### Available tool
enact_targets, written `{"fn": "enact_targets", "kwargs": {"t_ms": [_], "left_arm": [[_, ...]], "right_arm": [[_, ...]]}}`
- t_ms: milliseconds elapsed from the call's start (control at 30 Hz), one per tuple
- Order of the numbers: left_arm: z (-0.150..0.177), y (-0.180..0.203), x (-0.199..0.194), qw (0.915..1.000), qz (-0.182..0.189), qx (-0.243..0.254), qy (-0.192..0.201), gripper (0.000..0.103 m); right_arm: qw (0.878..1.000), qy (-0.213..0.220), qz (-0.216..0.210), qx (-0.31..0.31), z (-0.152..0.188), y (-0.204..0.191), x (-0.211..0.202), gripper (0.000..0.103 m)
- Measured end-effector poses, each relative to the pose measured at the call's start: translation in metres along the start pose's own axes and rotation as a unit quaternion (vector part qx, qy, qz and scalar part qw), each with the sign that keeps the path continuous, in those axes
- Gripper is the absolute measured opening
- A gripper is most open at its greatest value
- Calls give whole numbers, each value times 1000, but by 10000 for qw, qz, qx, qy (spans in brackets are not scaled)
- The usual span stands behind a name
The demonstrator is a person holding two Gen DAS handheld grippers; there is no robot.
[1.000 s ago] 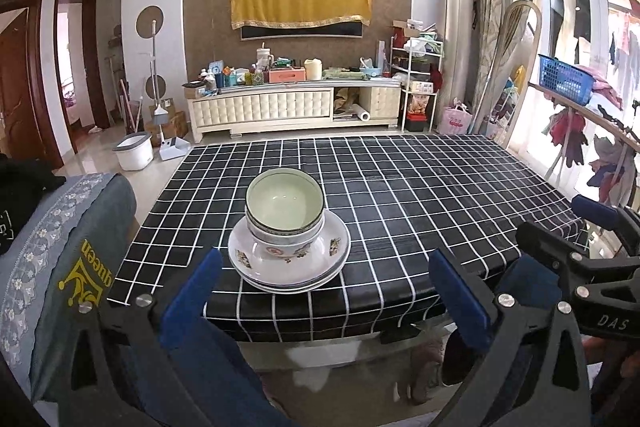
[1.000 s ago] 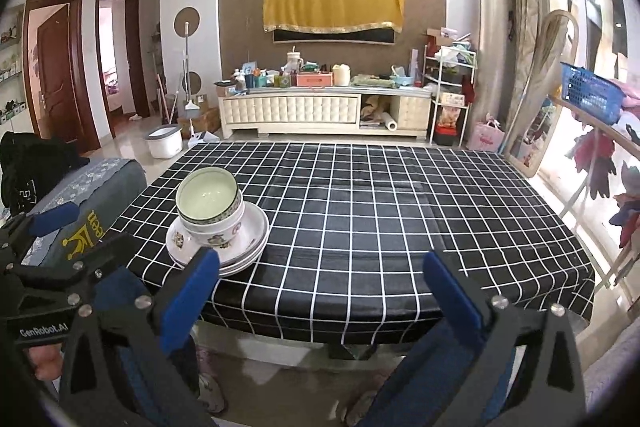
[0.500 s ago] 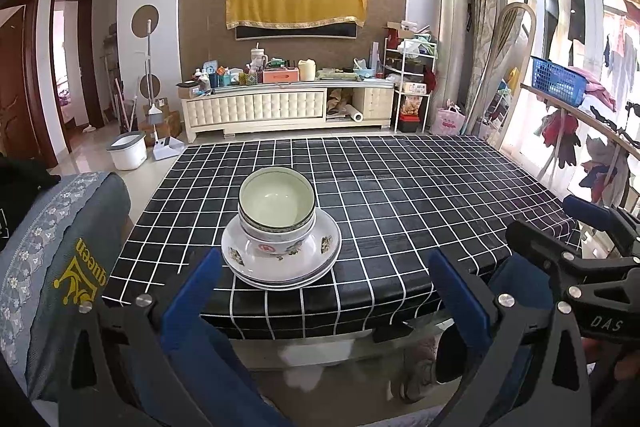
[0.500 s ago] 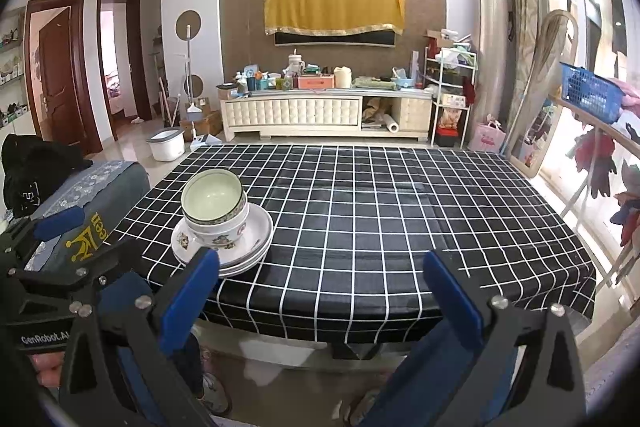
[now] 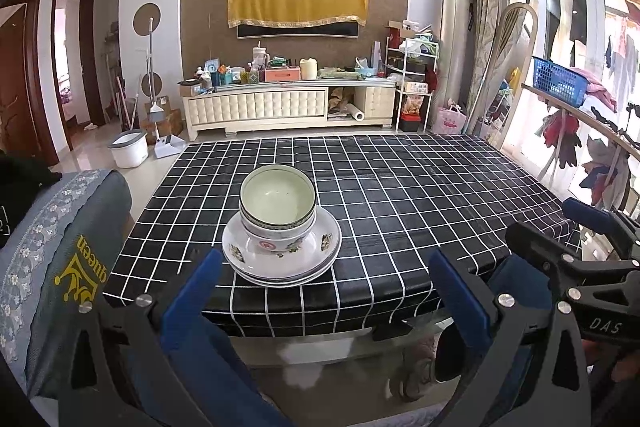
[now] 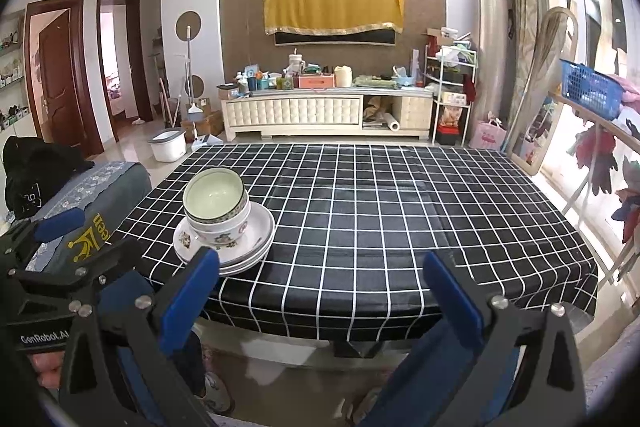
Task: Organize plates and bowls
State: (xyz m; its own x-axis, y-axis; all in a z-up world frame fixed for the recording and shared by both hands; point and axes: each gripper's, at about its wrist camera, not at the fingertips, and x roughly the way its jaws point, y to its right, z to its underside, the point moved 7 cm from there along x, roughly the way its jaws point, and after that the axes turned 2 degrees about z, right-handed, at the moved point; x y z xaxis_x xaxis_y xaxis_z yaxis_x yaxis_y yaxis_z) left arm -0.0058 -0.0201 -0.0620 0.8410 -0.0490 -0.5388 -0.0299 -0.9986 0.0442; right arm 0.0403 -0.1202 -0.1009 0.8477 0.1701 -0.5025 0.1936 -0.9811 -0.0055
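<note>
The crockery stands as a single stack near the near-left edge of the table covered with a black, white-gridded cloth (image 5: 400,195). Two nested ceramic bowls with pale green interiors and patterned rims (image 5: 277,205) sit inside a pile of shallow white ceramic plates with floral decoration (image 5: 282,259). Nothing else lies on the cloth.

The left gripper with blue-padded black fingers (image 5: 320,291) is held off the near edge of the table, pointed at the stack, jaws spread wide and empty. The right gripper of the same build (image 6: 320,291) is held further right, also spread wide and empty, with the stack off to its left. Neither gripper touches any crockery.

Judged risks from this state:

- Glazed ceramic is likely slippery; a pinch on the upper bowl's thin rim may slide off.
- The bowls are nested, so lifting the upper one may drag the lower one up, then release it onto the plates.
- The stack sits close to the table edge; a sideways push from a finger could slide the plates toward the drop.
- The grey embroidered chair cover (image 5: 60,267) stands just left of the stack and may obstruct a left-side approach.
</note>
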Motion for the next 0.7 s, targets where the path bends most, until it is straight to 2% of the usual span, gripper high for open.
{"fn": "enact_targets", "kwargs": {"t_ms": [700], "left_arm": [[5,6,-2,10000,-11,15,-23,102]], "right_arm": [[10000,-26,20,33,0,1,-1,103]]}}
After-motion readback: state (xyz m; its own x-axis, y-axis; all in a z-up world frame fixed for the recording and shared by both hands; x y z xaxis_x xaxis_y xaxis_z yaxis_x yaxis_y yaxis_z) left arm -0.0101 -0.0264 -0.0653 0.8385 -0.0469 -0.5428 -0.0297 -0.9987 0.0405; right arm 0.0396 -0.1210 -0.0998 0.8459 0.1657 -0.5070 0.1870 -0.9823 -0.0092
